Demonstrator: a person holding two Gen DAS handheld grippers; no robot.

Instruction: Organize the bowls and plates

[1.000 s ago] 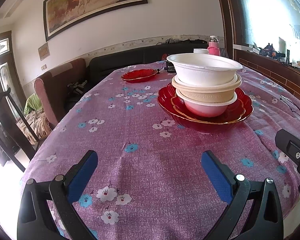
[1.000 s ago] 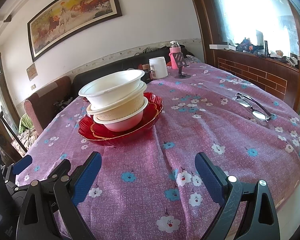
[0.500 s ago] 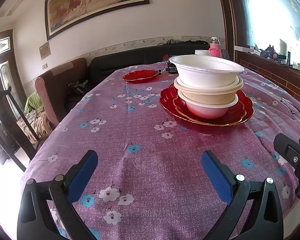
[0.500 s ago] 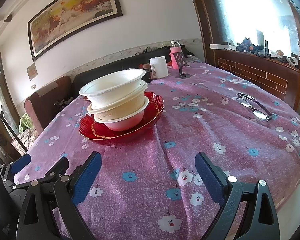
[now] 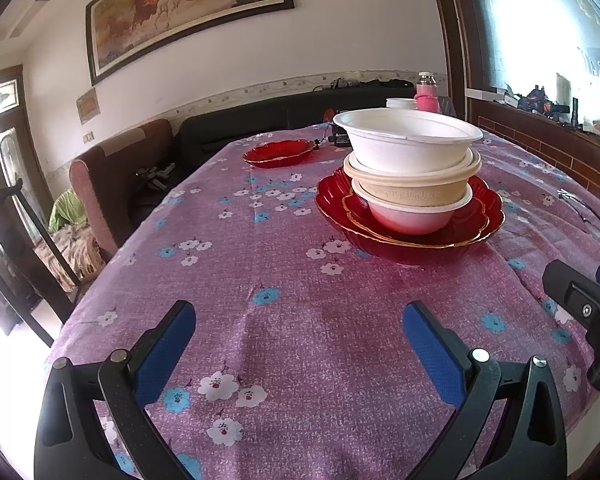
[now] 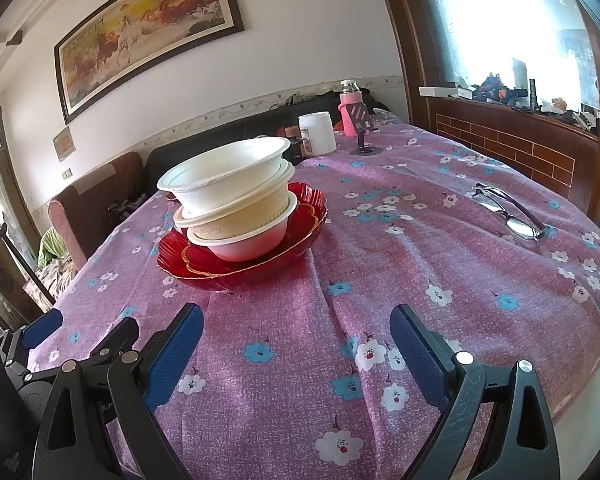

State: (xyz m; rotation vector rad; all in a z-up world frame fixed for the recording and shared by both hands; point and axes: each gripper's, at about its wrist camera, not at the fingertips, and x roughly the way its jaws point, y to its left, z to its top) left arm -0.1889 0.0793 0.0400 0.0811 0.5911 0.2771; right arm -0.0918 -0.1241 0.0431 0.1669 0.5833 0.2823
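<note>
Three bowls sit nested in one stack: a white one on top, a tan one in the middle, a white one at the bottom. The stack rests on two red plates, a smaller gold-rimmed one lying inside a larger scalloped one, toward the middle of the table. A third red plate lies alone near the far edge. One pair of glasses lies close to the right edge; a white jar, a pink bottle and a small stand crowd the far edge.

The left tongs and the right tongs both hang over the near edge, spread wide and holding nothing. Bare cloth lies between them and the stack.
</note>
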